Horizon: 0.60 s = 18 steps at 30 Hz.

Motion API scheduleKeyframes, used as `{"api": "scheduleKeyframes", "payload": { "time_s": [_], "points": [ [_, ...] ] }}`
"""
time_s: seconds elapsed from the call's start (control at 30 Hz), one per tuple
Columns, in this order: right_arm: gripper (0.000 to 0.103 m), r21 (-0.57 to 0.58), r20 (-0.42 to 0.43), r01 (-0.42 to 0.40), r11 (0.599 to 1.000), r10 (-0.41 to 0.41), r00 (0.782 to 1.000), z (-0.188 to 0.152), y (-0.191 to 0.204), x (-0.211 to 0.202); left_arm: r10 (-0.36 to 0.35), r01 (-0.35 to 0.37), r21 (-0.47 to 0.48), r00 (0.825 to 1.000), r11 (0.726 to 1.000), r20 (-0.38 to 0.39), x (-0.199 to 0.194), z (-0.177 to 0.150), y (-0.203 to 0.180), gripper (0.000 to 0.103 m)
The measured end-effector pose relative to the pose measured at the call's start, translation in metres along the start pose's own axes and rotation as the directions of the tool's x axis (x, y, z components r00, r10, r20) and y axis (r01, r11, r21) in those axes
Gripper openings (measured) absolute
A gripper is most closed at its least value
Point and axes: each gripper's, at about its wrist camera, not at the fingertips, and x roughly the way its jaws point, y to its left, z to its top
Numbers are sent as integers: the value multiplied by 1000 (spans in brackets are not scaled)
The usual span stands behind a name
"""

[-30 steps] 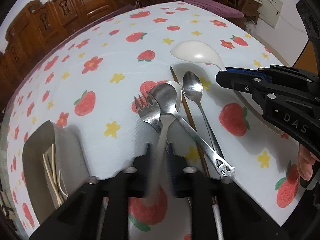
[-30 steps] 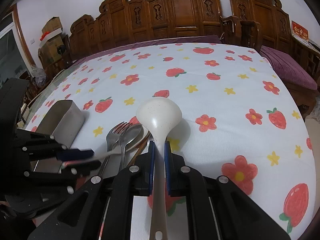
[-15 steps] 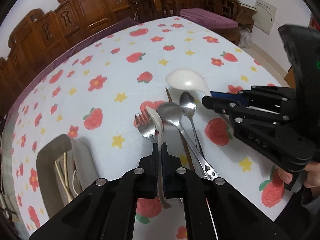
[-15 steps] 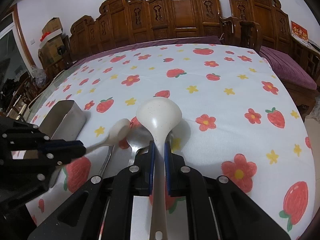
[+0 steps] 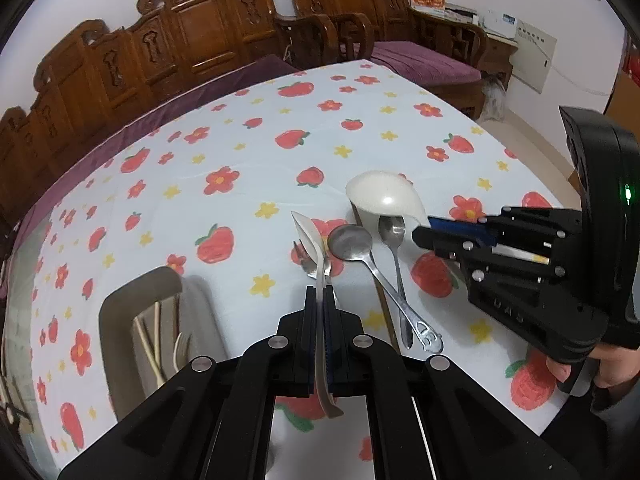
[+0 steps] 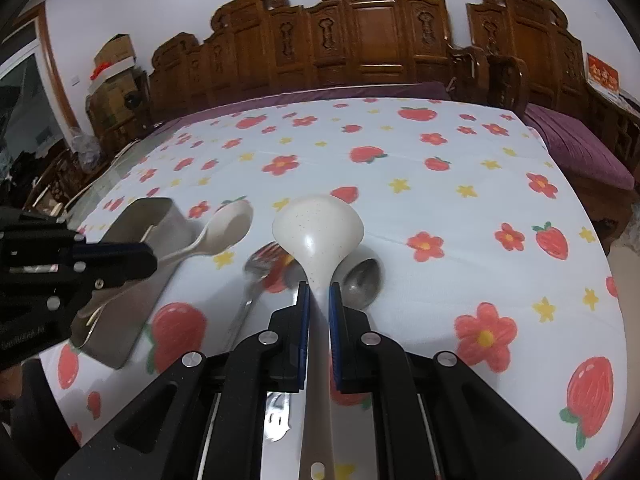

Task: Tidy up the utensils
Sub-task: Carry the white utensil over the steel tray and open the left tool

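Note:
My left gripper (image 5: pixel 319 294) is shut on the handle of a small cream spoon (image 5: pixel 310 236), held above the table; it also shows in the right wrist view (image 6: pixel 228 226). My right gripper (image 6: pixel 318 292) is shut on the handle of a large white ladle (image 6: pixel 318 230), whose bowl shows in the left wrist view (image 5: pixel 382 200). On the cloth lie a metal fork (image 5: pixel 306 266), two metal spoons (image 5: pixel 352 242) (image 5: pixel 394 228) and a brown chopstick (image 5: pixel 386 316). A grey utensil holder (image 5: pixel 138 292) with pale sticks inside stands at the left.
The table has a white cloth with strawberries and flowers (image 5: pixel 224 180). Carved wooden chairs (image 6: pixel 360 40) line the far side. The table edge runs near the right gripper (image 5: pixel 520 264) in the left wrist view.
My left gripper has lifted the cream spoon off the pile and risen with it. My right gripper has kept its hold on the ladle and lifted slightly.

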Motion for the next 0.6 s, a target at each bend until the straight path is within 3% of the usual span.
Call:
{"api": "scheduleKeyframes", "payload": {
  "time_s": [0.6],
  "points": [
    [11, -62, 24, -45, 997, 47, 999, -10, 62, -23, 33, -28, -75, 998, 997, 60, -40, -30, 48, 2]
  ]
}}
